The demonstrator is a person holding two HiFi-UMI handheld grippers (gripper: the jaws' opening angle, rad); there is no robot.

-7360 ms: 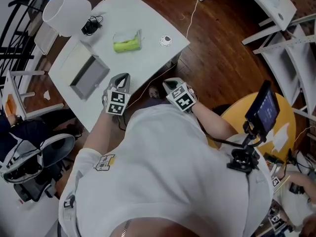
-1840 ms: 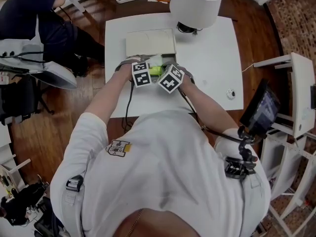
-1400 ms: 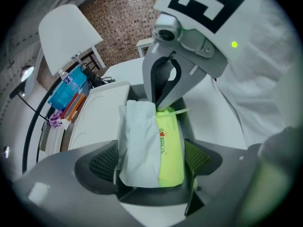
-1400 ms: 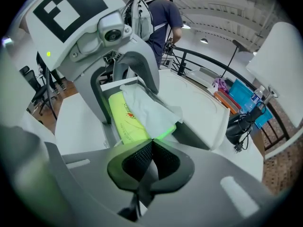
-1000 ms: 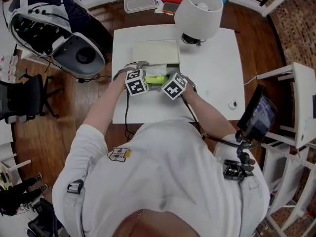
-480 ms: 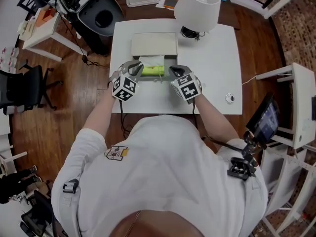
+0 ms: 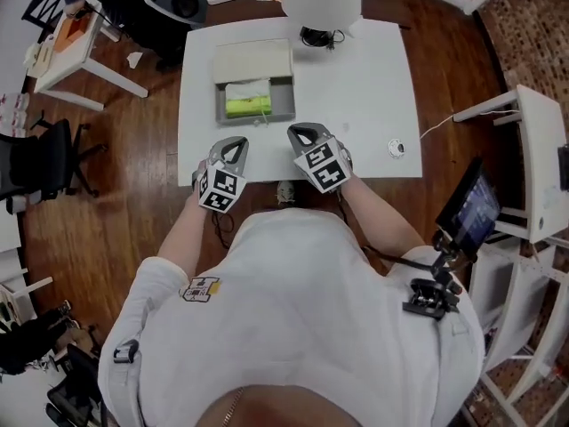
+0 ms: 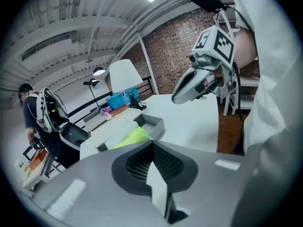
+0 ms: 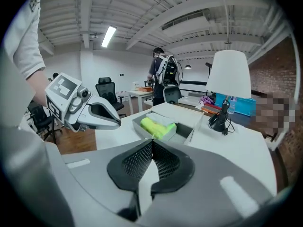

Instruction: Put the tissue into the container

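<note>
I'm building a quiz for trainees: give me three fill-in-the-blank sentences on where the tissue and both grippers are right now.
The green tissue pack lies inside the grey ____.
The left gripper and right gripper each hold ____.
Both grippers' jaws are ____.
Missing words: container; nothing; shut.

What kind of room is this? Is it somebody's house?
Probably not a house: it looks like a big open workroom or lab. There are several white tables, black office chairs, a brick wall and a high ceiling with strip lights.
</note>
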